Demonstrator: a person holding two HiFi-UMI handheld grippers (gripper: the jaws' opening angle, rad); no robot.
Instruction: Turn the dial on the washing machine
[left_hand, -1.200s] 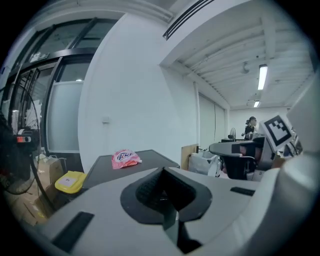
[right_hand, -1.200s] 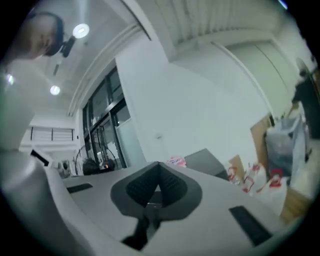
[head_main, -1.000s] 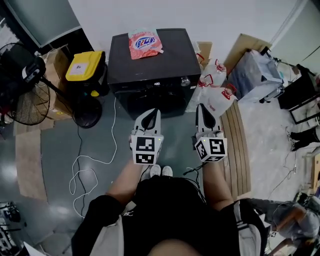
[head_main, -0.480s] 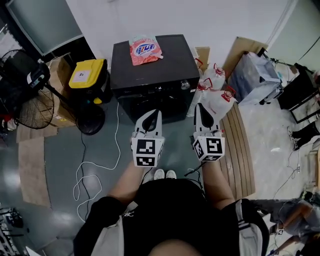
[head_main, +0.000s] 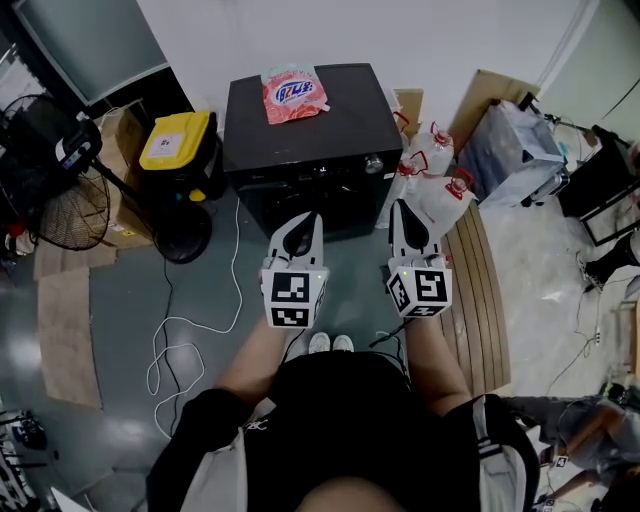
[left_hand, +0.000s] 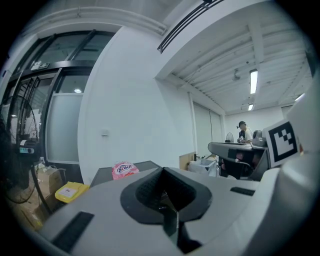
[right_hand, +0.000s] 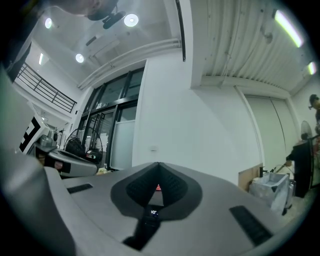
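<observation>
A black washing machine (head_main: 305, 135) stands against the far wall, its silver dial (head_main: 374, 164) at the right end of the front panel. A pink detergent bag (head_main: 294, 93) lies on its top. My left gripper (head_main: 304, 222) and right gripper (head_main: 403, 208) are side by side in front of the machine, below the panel and apart from it. Both are shut with nothing between the jaws. In the left gripper view the left gripper (left_hand: 162, 172) points over the machine's top (left_hand: 105, 175) and the detergent bag (left_hand: 123, 169). In the right gripper view the right gripper (right_hand: 158, 167) faces the white wall.
Left of the machine are a yellow-lidded box (head_main: 177, 140) and a standing fan (head_main: 55, 205). A white cable (head_main: 175, 330) snakes over the floor. White bags with red print (head_main: 432, 175) and wooden boards (head_main: 480, 290) are to the right. A person's shoes (head_main: 330, 344) show below the grippers.
The head view has shifted slightly. Both grippers stay shut and at about the same place in front of the machine.
</observation>
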